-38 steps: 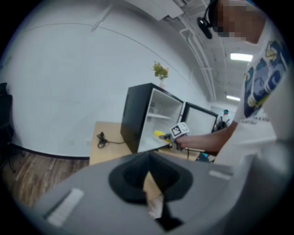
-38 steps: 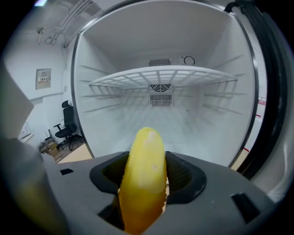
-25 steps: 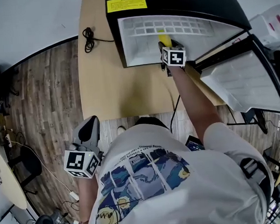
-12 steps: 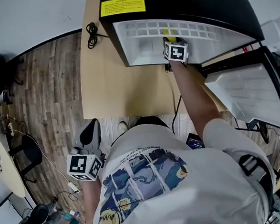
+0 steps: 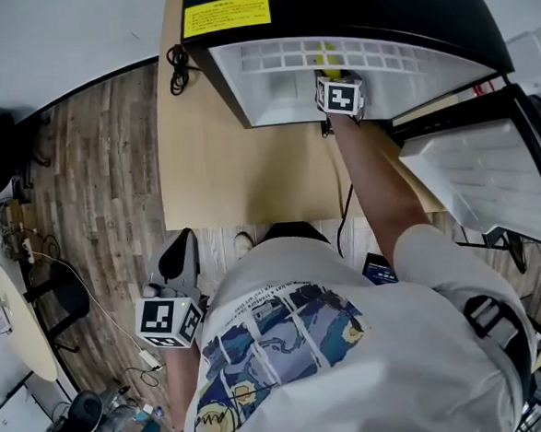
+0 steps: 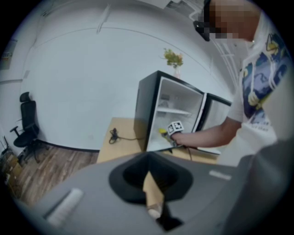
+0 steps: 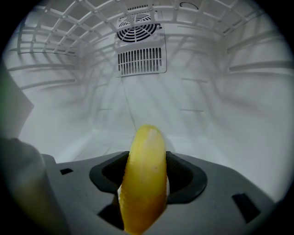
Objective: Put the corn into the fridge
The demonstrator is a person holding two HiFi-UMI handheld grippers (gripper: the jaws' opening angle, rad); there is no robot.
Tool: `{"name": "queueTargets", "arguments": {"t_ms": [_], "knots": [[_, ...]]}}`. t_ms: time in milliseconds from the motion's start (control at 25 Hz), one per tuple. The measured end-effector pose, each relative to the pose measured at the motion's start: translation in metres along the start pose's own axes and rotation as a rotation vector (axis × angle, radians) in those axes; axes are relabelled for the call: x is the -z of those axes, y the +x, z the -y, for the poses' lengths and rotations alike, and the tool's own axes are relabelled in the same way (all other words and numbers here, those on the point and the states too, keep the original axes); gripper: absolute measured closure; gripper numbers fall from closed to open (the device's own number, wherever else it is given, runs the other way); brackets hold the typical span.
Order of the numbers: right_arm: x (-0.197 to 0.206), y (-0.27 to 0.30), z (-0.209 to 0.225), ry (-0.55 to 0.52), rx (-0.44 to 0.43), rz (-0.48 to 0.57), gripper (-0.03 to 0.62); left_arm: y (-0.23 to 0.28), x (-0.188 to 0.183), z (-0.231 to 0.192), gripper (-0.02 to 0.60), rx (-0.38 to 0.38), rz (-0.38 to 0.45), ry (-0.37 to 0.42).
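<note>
The corn [image 7: 144,174] is a smooth yellow cob, and my right gripper [image 7: 146,186] is shut on it, with the cob sticking forward past the jaws. It hangs just above the white floor [image 7: 216,147] of the fridge, inside the lower compartment. In the head view the right gripper [image 5: 329,70] reaches into the open black fridge [image 5: 330,3], with the corn [image 5: 330,60] under the wire shelf [image 5: 379,57]. My left gripper [image 5: 174,252] hangs low at my left side over the wooden floor, its jaws together and holding nothing. Its own view shows the left gripper [image 6: 154,206] far from the fridge.
The fridge stands on a light wooden table [image 5: 239,166]. Its door [image 5: 489,177] is swung open to the right. A coiled black cable [image 5: 179,64] lies on the table left of the fridge. A fan vent [image 7: 140,59] sits on the fridge's back wall.
The right gripper has carried the corn deeper into the fridge compared with a second ago, and has barely moved in the last half second. The left gripper stays at my side.
</note>
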State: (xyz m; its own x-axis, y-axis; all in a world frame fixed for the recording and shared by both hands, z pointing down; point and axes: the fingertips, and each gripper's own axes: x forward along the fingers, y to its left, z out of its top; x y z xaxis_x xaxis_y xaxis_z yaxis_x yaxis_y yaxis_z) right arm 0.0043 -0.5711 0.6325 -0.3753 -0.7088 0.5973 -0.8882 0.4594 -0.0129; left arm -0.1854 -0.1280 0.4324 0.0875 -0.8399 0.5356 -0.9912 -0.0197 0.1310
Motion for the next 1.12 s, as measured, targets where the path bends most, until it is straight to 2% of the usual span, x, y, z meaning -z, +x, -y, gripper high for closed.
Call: {"name": "queueTargets", "arguments": {"t_ms": [360,600,1120], "knots": [[0.002,-0.002,-0.005,-0.012,-0.035,-0.012,0.347,0.004,0.001,0.004,0.572,0.040,-0.007,0.016],[0.008,-0.014,-0.008,-0.023,-0.023,-0.014,0.345,0.002,0.003,0.001,0.572,0.079,-0.014,0.027],[0.060,-0.067,-0.013,-0.018,0.020,-0.078,0.345,-0.006,0.008,0.000,0.572,0.206,0.001,0.076]]}}
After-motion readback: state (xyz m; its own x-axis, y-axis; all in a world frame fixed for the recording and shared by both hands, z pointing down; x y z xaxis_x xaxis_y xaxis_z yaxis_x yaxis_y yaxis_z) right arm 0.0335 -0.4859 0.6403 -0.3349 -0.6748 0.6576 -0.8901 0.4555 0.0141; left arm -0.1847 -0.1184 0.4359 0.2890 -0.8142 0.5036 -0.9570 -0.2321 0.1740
